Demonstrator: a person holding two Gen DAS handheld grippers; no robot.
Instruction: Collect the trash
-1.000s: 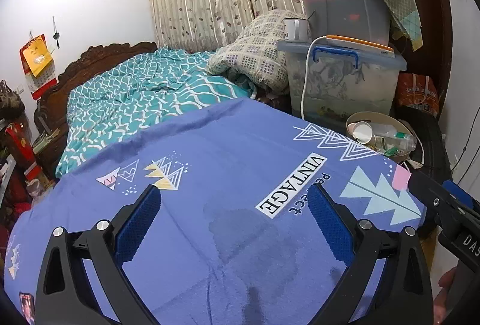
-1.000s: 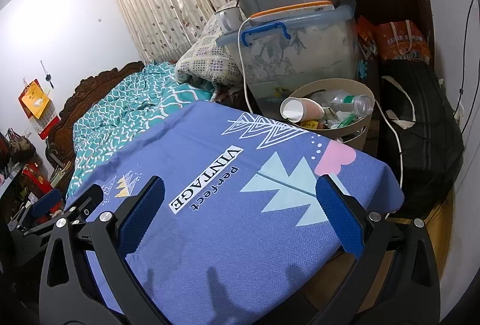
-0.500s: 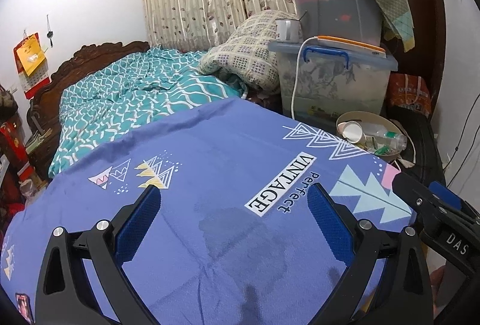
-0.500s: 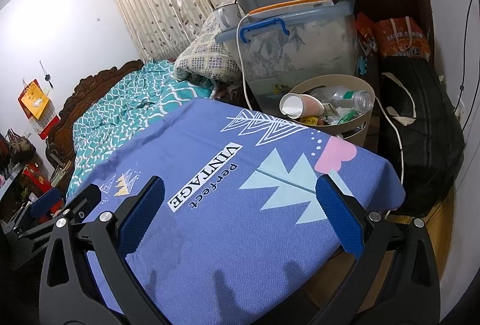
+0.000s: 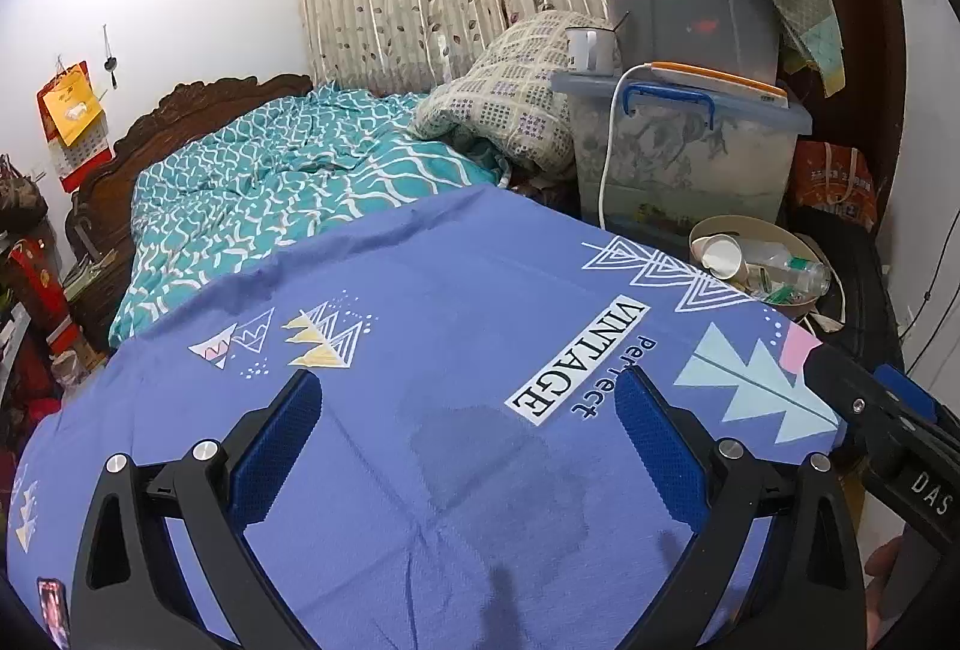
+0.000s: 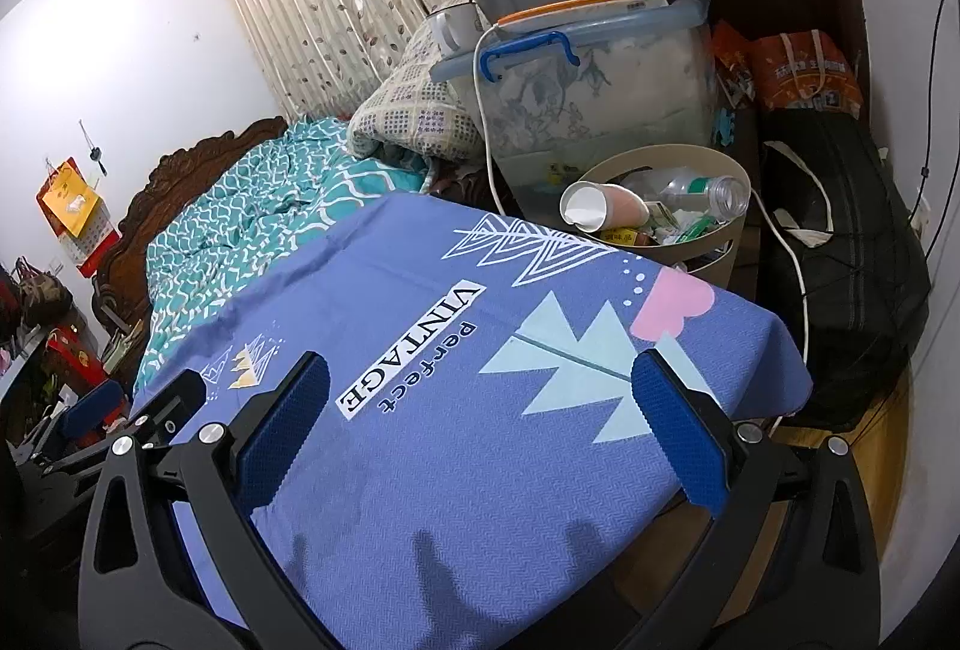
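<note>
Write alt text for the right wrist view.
The open right gripper hovers empty over a blue printed tablecloth. Beyond its far edge, a beige round bin holds a paper cup and clear plastic bottle.

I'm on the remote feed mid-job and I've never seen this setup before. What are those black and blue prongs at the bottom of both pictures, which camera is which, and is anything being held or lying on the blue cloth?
There is no robot arm here: a person carries a hand-held tool in each hand, and each tool has its own wide-angle camera looking forward along its jaws. The black prongs with blue pads are those jaws. One picture comes from the left gripper, the other from the right gripper. The right tool's body also shows at the edge of the left view.

Both sets of jaws stand wide open and hold nothing. They hover above a table covered by a blue tablecloth printed with triangles and the word VINTAGE. I see no loose items on the cloth, only a darker patch.

Past the far corner stands a beige trash bin already holding a paper cup, a clear plastic bottle and scraps. Behind it are a bed and stacked storage boxes.
</note>
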